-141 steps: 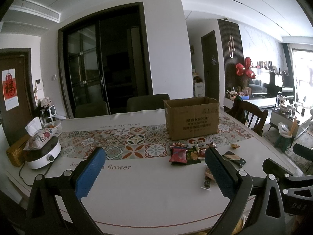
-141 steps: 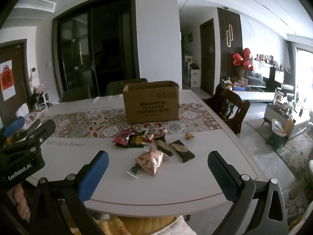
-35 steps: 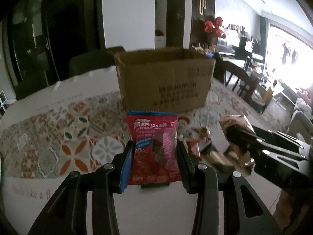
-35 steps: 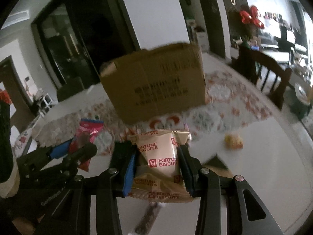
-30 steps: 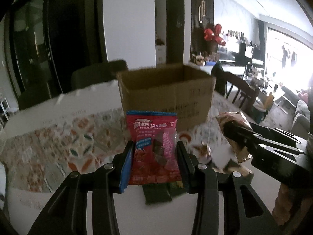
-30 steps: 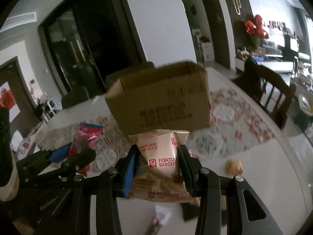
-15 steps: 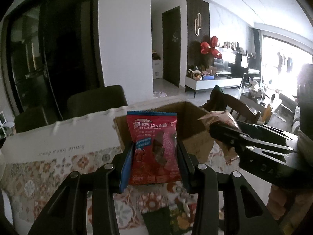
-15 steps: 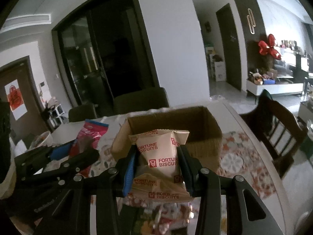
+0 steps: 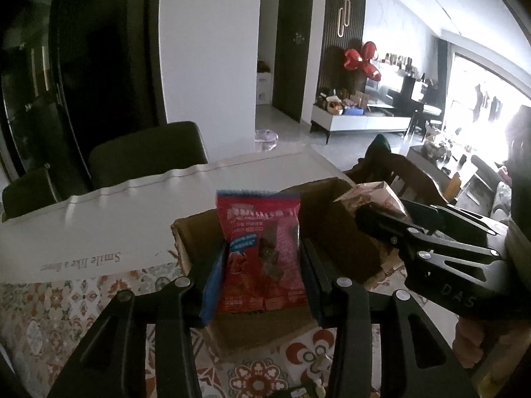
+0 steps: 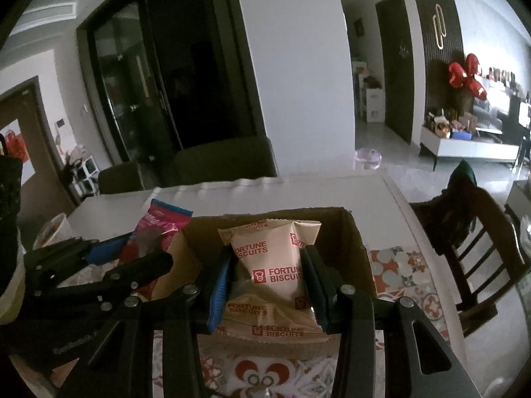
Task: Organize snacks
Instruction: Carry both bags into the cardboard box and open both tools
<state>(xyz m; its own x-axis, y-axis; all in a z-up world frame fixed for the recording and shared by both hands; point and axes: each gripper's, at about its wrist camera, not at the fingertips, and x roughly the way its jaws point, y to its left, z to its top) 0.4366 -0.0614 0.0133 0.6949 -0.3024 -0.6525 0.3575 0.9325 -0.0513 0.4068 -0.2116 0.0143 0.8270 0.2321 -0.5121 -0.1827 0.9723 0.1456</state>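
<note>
My left gripper point(image 9: 262, 262) is shut on a red snack packet point(image 9: 262, 248) and holds it upright over the near left part of the open cardboard box point(image 9: 335, 219). My right gripper point(image 10: 268, 285) is shut on a beige Fortune Biscuits packet point(image 10: 268, 262) and holds it over the box point(image 10: 348, 245). The right gripper shows in the left wrist view point(image 9: 368, 219) with its packet point(image 9: 368, 195) above the box's right side. The left gripper point(image 10: 156, 255) and red packet point(image 10: 159, 225) show in the right wrist view, left of the box.
The box stands on a patterned tile runner point(image 9: 59, 305) on a white table point(image 9: 109, 212). Dark chairs point(image 9: 146, 156) stand behind the table, a wooden chair point(image 10: 474, 242) at its right. A few snack packets point(image 9: 308, 388) lie below the grippers, mostly hidden.
Both grippers have risen and moved forward with their packets, from in front of the box to above its open top. Both stayed shut.
</note>
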